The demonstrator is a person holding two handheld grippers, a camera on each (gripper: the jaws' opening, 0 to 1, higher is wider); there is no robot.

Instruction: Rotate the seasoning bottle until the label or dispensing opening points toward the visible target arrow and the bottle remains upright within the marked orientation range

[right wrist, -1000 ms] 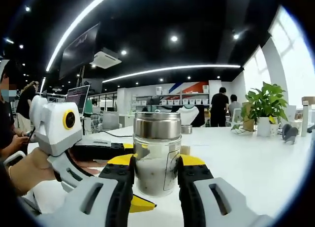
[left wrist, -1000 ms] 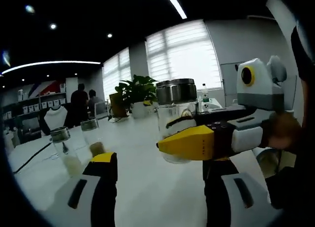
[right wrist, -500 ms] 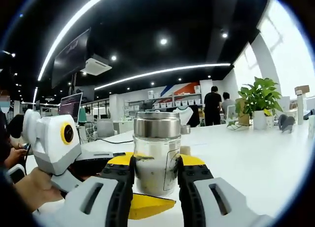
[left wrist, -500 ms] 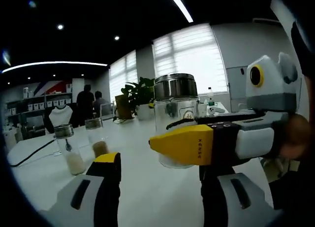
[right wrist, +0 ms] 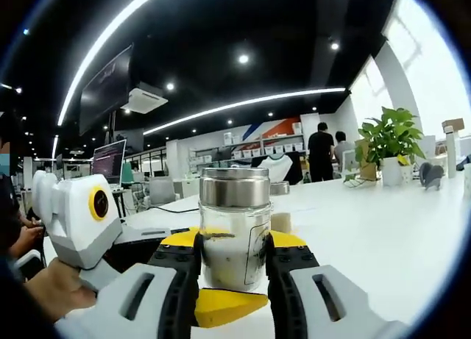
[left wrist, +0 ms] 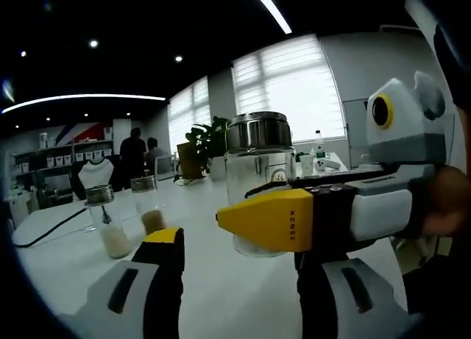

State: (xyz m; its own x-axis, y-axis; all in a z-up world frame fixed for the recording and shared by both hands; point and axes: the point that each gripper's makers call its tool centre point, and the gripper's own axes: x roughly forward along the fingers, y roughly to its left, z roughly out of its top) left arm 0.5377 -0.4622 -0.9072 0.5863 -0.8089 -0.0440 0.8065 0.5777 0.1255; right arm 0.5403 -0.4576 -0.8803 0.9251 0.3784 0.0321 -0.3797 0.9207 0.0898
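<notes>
- The right gripper (right wrist: 232, 269) has its fingers (right wrist: 182, 269) pressed against both sides of the seasoning bottle (right wrist: 234, 232), gripping the lower glass body; the bottle stands upright between them, held at or just above the white surface (right wrist: 383, 229).
- The left gripper (left wrist: 235, 273) has its fingers (left wrist: 163, 262) spread apart, holding nothing, just short of the bottle.
- Judging by look, the bottle is a clear glass jar with a steel cap (right wrist: 234, 188) and pale seasoning filling the lower part: stiff, smooth, likely slippery, moderately heavy and breakable if it tips.
- The glass wall below the cap seems the best hold; a low grip keeps it steady while turning.
- A label patch (right wrist: 257, 243) shows on the bottle's side; no target arrow can be made out.
- Two smaller shakers (left wrist: 103, 221) stand well apart on the surface.
</notes>
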